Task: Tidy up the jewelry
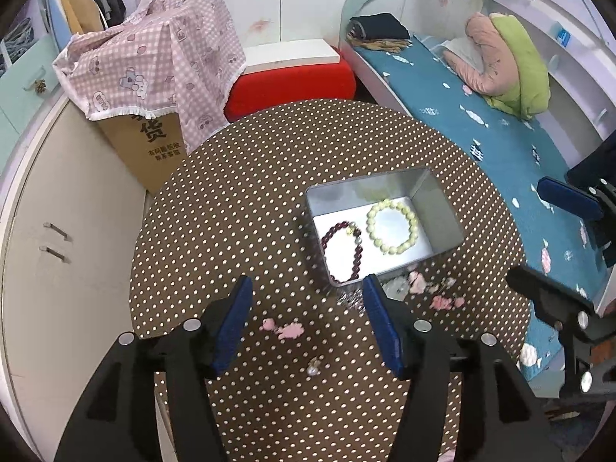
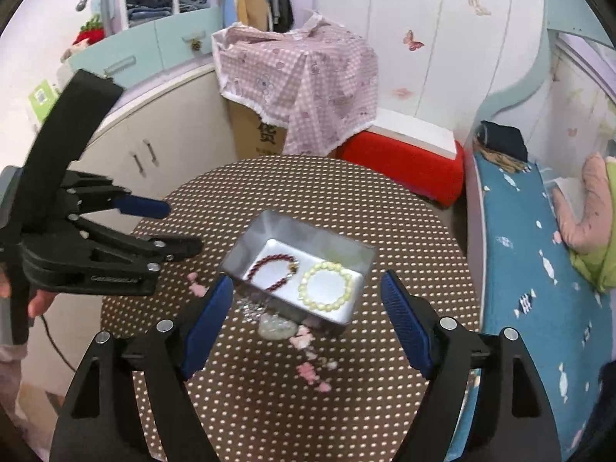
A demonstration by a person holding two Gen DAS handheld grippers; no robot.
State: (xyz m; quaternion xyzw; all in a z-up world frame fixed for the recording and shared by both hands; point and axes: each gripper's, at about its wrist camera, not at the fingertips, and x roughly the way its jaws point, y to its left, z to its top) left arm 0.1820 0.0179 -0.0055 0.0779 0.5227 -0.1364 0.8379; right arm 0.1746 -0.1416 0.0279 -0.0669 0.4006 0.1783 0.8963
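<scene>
On the round polka-dot worktop (image 1: 238, 177) stands an open metal tin (image 1: 419, 188) holding two bracelets side by side: a dark red bead bracelet (image 1: 342, 250) and a pale yellow bead bracelet (image 1: 392, 227). Just in front of the tin lie pink bead pieces (image 2: 308, 365), a pale stone bangle (image 2: 275, 327) and a silvery chain (image 2: 250, 308); a small pearl earring (image 1: 312, 367) sits nearer. The left hand-held gripper (image 1: 308, 308) hovers with jaws apart and nothing between them. The right hand-held gripper (image 2: 306, 308) likewise stands wide and empty above the tin's near edge.
</scene>
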